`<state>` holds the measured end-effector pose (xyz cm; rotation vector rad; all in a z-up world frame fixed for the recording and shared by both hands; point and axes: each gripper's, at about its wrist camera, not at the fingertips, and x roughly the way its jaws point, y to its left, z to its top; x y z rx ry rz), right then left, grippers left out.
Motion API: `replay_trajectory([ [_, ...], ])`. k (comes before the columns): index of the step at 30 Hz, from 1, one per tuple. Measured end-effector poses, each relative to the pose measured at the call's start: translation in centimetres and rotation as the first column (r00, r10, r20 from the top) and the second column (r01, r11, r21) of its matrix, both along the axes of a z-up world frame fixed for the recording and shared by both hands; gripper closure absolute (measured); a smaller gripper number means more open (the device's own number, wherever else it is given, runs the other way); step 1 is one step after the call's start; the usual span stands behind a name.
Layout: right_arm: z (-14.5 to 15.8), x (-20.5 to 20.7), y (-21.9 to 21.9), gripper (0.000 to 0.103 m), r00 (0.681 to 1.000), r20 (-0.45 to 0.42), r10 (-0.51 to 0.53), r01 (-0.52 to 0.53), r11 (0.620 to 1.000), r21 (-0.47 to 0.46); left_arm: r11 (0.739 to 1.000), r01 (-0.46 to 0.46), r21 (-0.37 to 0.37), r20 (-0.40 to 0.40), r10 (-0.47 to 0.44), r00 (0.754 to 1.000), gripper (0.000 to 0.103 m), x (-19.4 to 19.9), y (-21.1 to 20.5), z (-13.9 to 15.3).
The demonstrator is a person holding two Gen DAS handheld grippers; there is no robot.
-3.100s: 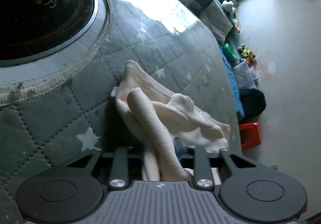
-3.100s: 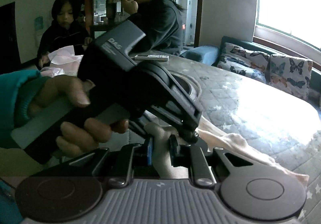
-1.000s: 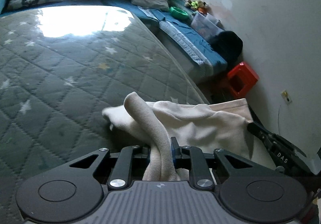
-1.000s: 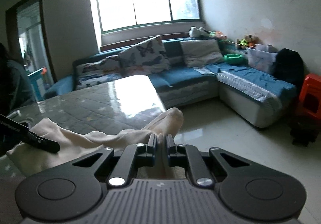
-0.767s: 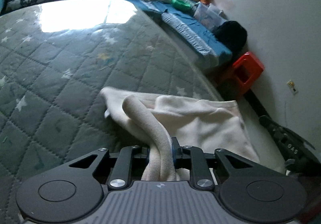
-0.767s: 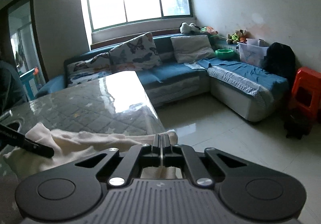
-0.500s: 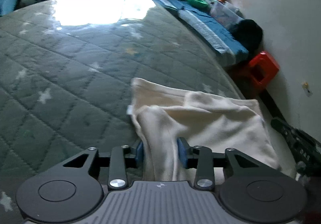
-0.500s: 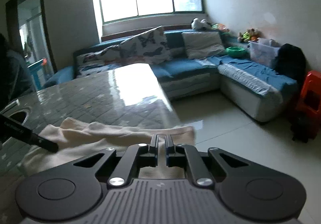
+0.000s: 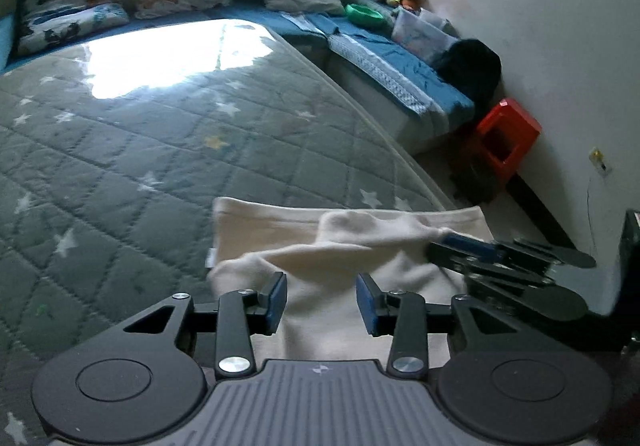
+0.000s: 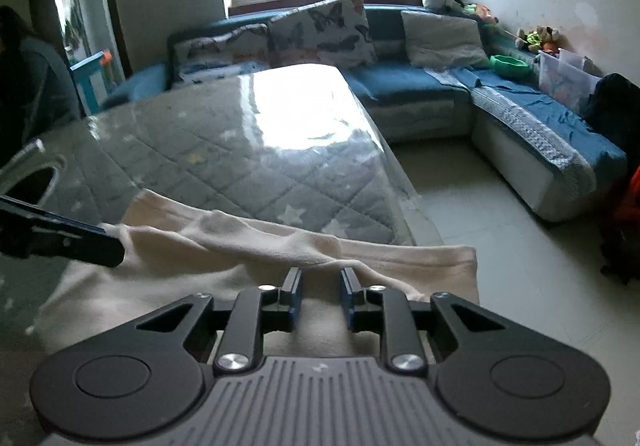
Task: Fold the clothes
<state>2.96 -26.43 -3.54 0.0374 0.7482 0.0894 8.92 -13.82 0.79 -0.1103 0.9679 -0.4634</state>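
Note:
A cream garment [image 9: 348, 242] lies folded on the grey quilted star-pattern table [image 9: 140, 134], near its right edge. My left gripper [image 9: 322, 300] is open just above the garment's near part, holding nothing. My right gripper [image 10: 322, 300] is open over the garment [image 10: 248, 254] at the table's edge, also empty. The right gripper's fingers [image 9: 472, 250] show at the right of the left wrist view, resting by the cloth. The left gripper's finger [image 10: 60, 234] shows at the left of the right wrist view.
A blue corner sofa [image 10: 420, 86] with butterfly cushions stands beyond the table. A red stool [image 9: 506, 138] and a dark bag [image 9: 472, 62] sit by the wall. A round recess [image 10: 28, 186] is in the table at left. A person [image 10: 28, 74] sits at far left.
Both grippers have opened and let go of the garment, which now lies flat on the table; before they were shut on bunched cloth and carrying it toward the table's edge.

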Motion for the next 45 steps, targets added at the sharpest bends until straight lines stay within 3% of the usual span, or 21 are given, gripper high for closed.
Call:
replay_trajectory([
  [7, 0.4, -0.4, 0.7, 0.069, 0.999, 0.031, 0.023, -0.022, 1.0, -0.02, 1.0, 0.023, 0.019, -0.007, -0.022, 1.0, 0.061, 0.7, -1.8, -0.8],
  [12, 0.3, -1.0, 2.2, 0.065, 0.996, 0.037, 0.084, -0.082, 0.996, -0.041, 0.999, 0.013, 0.034, -0.023, -0.012, 1.0, 0.061, 1.5, -2.2, -1.5],
  [19, 0.3, -0.4, 2.3, 0.062, 0.997, 0.041, 0.066, -0.065, 0.998, -0.024, 0.999, 0.007, 0.039, -0.022, -0.006, 1.0, 0.061, 2.2, -2.3, -1.9],
  [28, 1.9, -7.0, 1.1, 0.062, 0.995, 0.082, 0.063, -0.063, 0.998, -0.002, 0.999, 0.017, 0.033, -0.006, -0.016, 1.0, 0.059, 1.9, -1.9, -1.8],
  [34, 2.5, -10.5, -0.1, 0.062, 0.992, 0.123, 0.027, -0.025, 1.0, -0.019, 0.998, 0.054, 0.032, 0.039, -0.055, 0.998, 0.057, -0.6, -1.4, -0.3],
  [38, 1.7, -11.2, -1.1, 0.062, 0.993, 0.114, -0.013, 0.012, 1.0, 0.008, 0.995, 0.096, 0.016, 0.049, -0.096, 0.994, 0.057, -3.2, -0.8, 0.4],
  [45, 0.4, -11.4, -1.1, 0.062, 0.995, 0.102, -0.016, 0.017, 1.0, -0.008, 0.991, 0.122, 0.049, 0.063, -0.125, 0.99, 0.057, -6.3, -0.5, -0.4],
])
